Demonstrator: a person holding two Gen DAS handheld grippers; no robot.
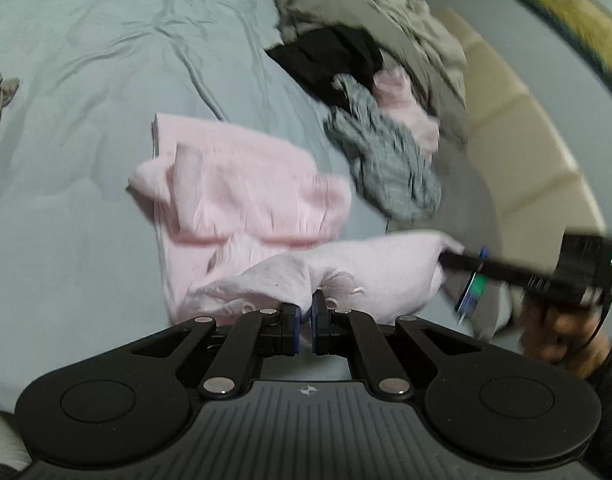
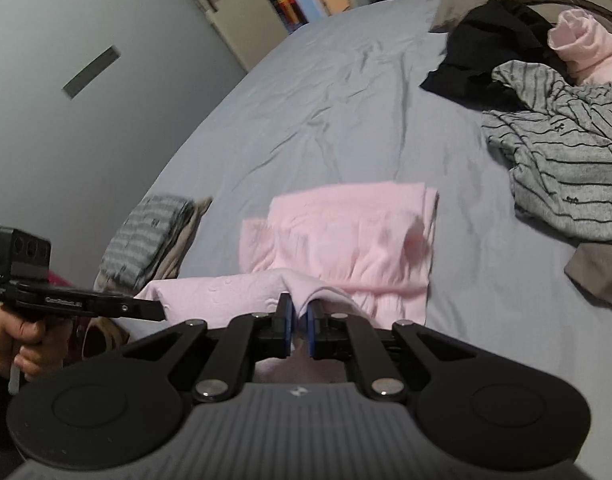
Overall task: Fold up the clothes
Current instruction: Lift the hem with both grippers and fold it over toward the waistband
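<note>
2 grippers work 1 pink garment [image 1: 234, 184] on a bed covered by a pale blue-grey sheet [image 1: 86, 80].

Left gripper [image 1: 304, 308]: jaws drawn together, pinching a fold of the garment's lifted near edge. In the right wrist view it enters from the left side, its tip buried in the pale pink cloth, held by a hand [image 2: 10, 336].

Right gripper [image 2: 300, 310]: jaws likewise drawn together, a peak of the same edge nipped between the blue pads [image 2: 290, 316]. In the left wrist view it comes in from the right, tip in the cloth's far corner, held by a hand [image 1: 561, 332] in a dark sleeve.

Garment: far part lies flat on the sheet, partly folded, creased. Near edge is raised off the bed and stretched between the 2 grippers, showing a paler underside.

Unsorted pile at the right side of the bed, apart from the pink garment: grey striped top [image 2: 565, 160] nearest, black garment [image 2: 489, 48] behind it, another pink piece [image 2: 585, 44], and taupe fabric [image 1: 325, 4] beyond.

Small folded stack [image 2: 146, 240] near the bed's left edge: grey striped piece on top of something beige.

Left wrist view is motion-blurred.
</note>
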